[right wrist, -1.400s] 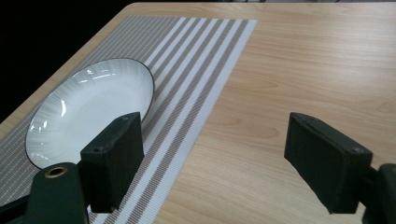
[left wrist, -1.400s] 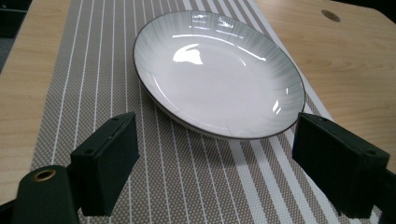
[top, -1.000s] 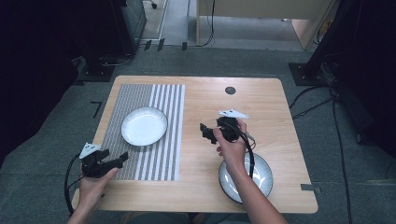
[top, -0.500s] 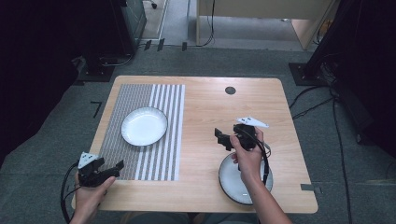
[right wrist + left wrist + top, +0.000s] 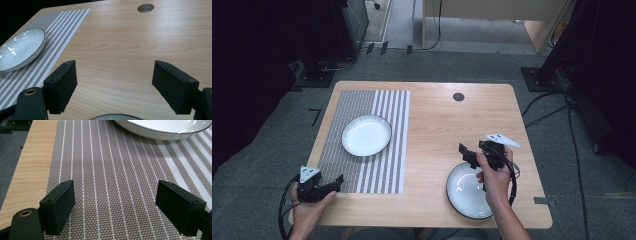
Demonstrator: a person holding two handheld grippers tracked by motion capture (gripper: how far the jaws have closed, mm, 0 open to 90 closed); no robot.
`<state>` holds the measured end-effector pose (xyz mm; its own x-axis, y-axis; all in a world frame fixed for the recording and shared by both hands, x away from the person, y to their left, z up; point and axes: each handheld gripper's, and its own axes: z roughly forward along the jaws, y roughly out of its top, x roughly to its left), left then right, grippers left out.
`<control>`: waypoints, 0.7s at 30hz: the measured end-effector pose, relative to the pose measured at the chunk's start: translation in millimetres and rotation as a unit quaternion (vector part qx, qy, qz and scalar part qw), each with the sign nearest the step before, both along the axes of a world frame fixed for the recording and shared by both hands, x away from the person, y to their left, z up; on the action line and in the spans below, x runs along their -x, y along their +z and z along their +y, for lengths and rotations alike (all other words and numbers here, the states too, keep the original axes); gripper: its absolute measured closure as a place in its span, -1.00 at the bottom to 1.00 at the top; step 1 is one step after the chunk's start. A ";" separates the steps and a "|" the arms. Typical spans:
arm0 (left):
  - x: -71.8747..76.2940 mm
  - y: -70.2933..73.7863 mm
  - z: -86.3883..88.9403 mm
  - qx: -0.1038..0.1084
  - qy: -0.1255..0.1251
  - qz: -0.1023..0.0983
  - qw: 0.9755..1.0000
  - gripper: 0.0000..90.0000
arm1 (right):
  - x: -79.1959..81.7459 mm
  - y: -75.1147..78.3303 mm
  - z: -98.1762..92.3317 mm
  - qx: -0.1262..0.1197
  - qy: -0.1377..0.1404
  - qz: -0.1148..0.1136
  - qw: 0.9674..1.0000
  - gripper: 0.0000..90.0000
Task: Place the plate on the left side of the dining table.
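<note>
Your right gripper hovers, jaws released, above plate; your left gripper, also released, rests on the placemat near the second plate.

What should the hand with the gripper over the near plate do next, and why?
Probably lower the right hand-held gripper onto the far rim of the near plate. Its jaws stand open and empty just above that rim, while the other plate already sits on the striped placemat.

Lab/studio: floor cables, dark equipment racks.
</note>
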<state>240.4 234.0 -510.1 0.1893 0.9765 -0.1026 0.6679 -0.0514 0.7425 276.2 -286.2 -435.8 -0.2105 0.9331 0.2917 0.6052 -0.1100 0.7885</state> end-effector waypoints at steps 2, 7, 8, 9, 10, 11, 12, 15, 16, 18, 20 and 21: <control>0.2 0.1 0.4 0.000 0.003 -0.001 1.000 -0.65 | 4.0 -0.3 -7.9 0.000 -0.007 0.001 1.000 -0.55; -0.7 -1.5 -0.4 -0.004 0.002 0.003 1.000 -0.65 | 16.0 -5.5 -28.6 -0.005 -0.023 0.002 1.000 -0.55; -0.7 -1.5 -0.4 -0.003 0.002 0.003 1.000 -0.65 | 18.1 -7.3 -31.3 -0.007 -0.027 0.005 1.000 -0.55; -0.7 -1.6 -0.1 -0.003 0.002 0.004 1.000 -0.65 | 19.5 -8.9 -33.8 -0.005 -0.028 0.005 1.000 -0.55; -0.8 -1.8 0.1 -0.002 0.003 0.005 1.000 -0.65 | 22.2 -11.2 -37.3 -0.005 -0.032 0.007 0.999 -0.55; -0.8 -1.9 0.3 -0.001 0.003 0.005 1.000 -0.65 | 24.1 -13.3 -40.6 -0.003 -0.034 0.007 0.999 -0.55; -0.8 -1.9 0.3 -0.001 0.003 0.005 1.000 -0.65 | 26.3 -15.1 -43.8 -0.002 -0.038 0.008 0.999 -0.55; -1.0 -2.4 0.2 -0.001 0.003 0.007 1.000 -0.65 | 33.0 -20.2 -54.6 -0.001 -0.049 0.012 0.999 -0.55; -1.2 -2.5 0.2 0.000 0.002 0.008 1.000 -0.65 | 33.0 -20.2 -54.6 -0.001 -0.049 0.012 0.999 -0.55; -1.6 -2.6 0.5 0.000 0.003 0.010 1.000 -0.65 | 39.4 -24.5 -65.9 -0.003 -0.061 0.016 0.998 -0.55; -1.6 -2.7 0.4 0.000 0.003 0.009 1.000 -0.65 | 41.1 -25.4 -68.6 -0.005 -0.062 0.018 0.998 -0.55; -1.5 -2.8 0.2 -0.002 0.003 0.009 1.000 -0.64 | 47.1 -27.6 -76.6 -0.009 -0.068 0.019 0.997 -0.55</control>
